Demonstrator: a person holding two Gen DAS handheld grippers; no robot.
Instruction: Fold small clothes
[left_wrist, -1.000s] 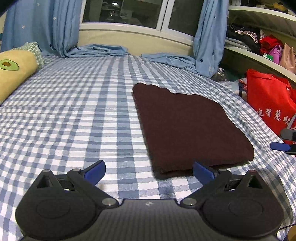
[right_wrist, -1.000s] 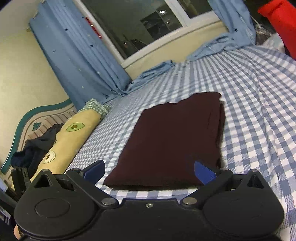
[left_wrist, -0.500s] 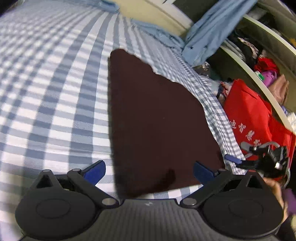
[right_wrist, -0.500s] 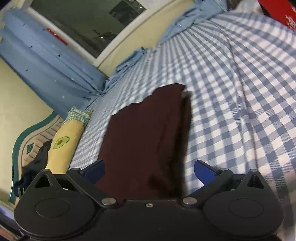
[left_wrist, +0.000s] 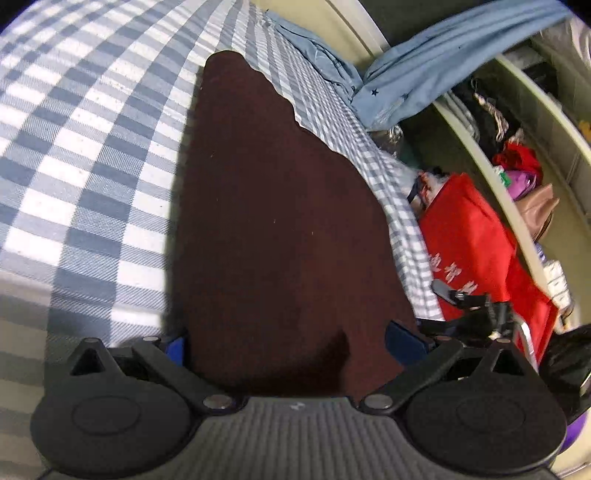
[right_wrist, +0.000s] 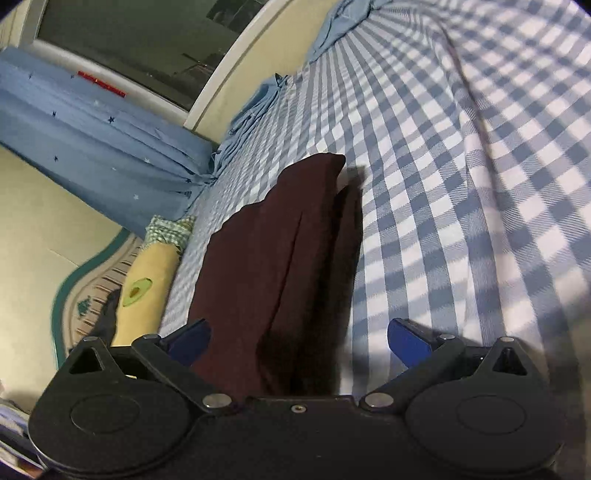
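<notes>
In the left wrist view, the left hand-held gripper (left_wrist: 291, 341) has its jaws spread wide, and the near edge of the dark maroon garment (left_wrist: 280, 221) lies between its blue fingertips (left_wrist: 404, 339), running forward from them across the blue-and-white checked bed sheet (left_wrist: 85, 155). The cloth is already a flat, roughly rectangular bundle, so the step in hand looks like taking the near edge for another fold. To do it well, this gripper should probably dip low enough to catch every layer at the near left corner, close fully before lifting, and rise level with its partner so the edge stays straight. Off to the right of the fingers, the other hand-held gripper shows in part beside a red bag (left_wrist: 476, 236) printed with white Chinese characters, too skewed here to read with confidence; blue curtains (left_wrist: 424, 77) and cluttered shelves lie further ahead. In the right wrist view, the right hand-held gripper (right_wrist: 299, 341) is likewise wide, nothing pinched. The garment (right_wrist: 266, 266) sits ahead, towards its left finger, the stacked fold edge facing the right finger, with bare sheet (right_wrist: 461, 184) beyond. A clean grab here calls for shifting slightly left so both fingers straddle the thick edge rather than only the top layer. A yellow avocado-print pillow (right_wrist: 144, 299) lies off to the left; no writing is legible in this view.
</notes>
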